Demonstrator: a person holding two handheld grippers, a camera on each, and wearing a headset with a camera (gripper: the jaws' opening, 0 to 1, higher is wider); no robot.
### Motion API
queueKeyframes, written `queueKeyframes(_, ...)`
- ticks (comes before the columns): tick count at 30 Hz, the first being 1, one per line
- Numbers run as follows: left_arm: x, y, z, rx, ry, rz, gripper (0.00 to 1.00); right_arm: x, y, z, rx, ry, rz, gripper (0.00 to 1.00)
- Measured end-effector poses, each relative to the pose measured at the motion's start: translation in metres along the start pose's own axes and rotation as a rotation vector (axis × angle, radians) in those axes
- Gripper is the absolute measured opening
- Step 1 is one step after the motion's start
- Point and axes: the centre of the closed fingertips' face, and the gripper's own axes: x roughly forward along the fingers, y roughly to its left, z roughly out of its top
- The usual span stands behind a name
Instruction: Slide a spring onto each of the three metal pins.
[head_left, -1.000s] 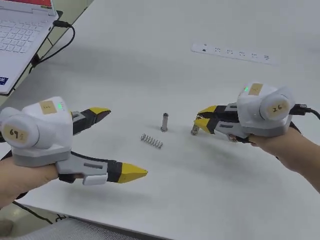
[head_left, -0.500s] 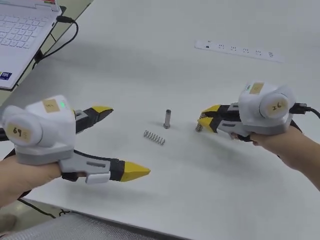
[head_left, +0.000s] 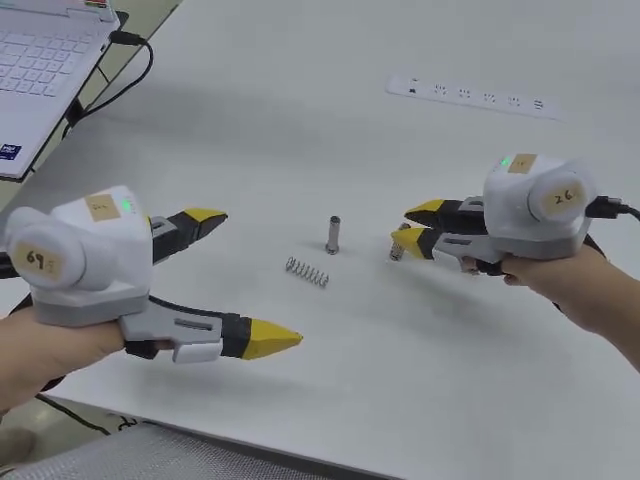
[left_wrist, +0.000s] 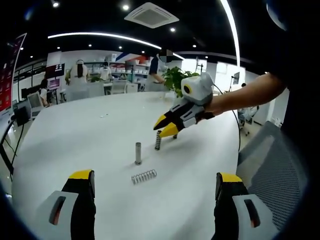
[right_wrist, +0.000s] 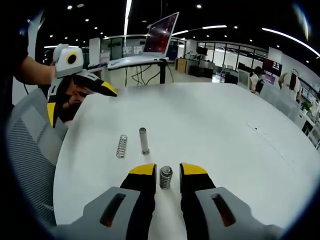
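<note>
Head view guidance: over the white table (head_left: 300, 100), draw your right gripper (head_left: 416, 227) straight back off the sprung pin (head_left: 397, 250) so it stays upright. Then fit the bare pin (head_left: 333, 234) squarely with the loose spring (head_left: 306, 271) lying near it. Your right gripper sits level, jaws narrowly parted astride the sprung pin and seemingly not touching it; your left gripper (head_left: 252, 278) hovers spread wide.

A loose spring (left_wrist: 144, 176) lies just beside a bare upright pin (left_wrist: 138, 153).
</note>
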Motion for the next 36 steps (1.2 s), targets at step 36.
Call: queueKeyframes(36, 0.001, 0.004, 0.006, 0.006, -0.006, -0.001, 0.98, -0.031, 0.026, 0.035, 0.104, -0.206, 0.028, 0.24)
